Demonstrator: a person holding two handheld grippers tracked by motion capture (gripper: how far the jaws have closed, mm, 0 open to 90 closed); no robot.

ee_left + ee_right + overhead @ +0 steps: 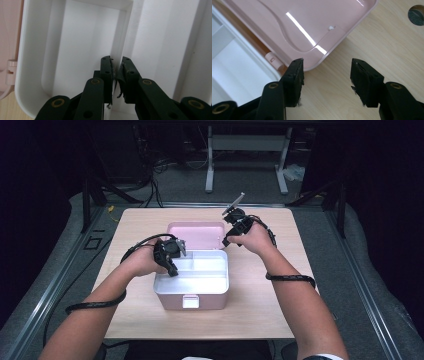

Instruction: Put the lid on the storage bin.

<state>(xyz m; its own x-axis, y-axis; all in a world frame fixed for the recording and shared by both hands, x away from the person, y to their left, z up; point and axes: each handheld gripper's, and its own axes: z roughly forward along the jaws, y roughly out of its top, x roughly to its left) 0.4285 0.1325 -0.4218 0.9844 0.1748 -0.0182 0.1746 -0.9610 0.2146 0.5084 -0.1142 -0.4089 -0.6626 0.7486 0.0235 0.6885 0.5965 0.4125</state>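
A pink box (172, 301) stands mid-table with a white divided tray (200, 282) inside it. Its pink lid (196, 234) lies open and flat behind it. My left gripper (173, 270) reaches down into the tray's left side. In the left gripper view, the left gripper (116, 61) has its jaws closed on a thin white divider wall (121, 37) of the tray (21, 62). My right gripper (227, 240) hovers by the lid's right corner. In the right gripper view, the right gripper (327, 63) is open and empty over the wood beside the pink lid (299, 22).
The light wooden table (260, 310) has bare room on both sides of the box and in front of it. A round hole (417, 15) in the tabletop lies beyond the lid. A pink hinge (272, 60) joins the lid to the box. Cables trail from both grippers.
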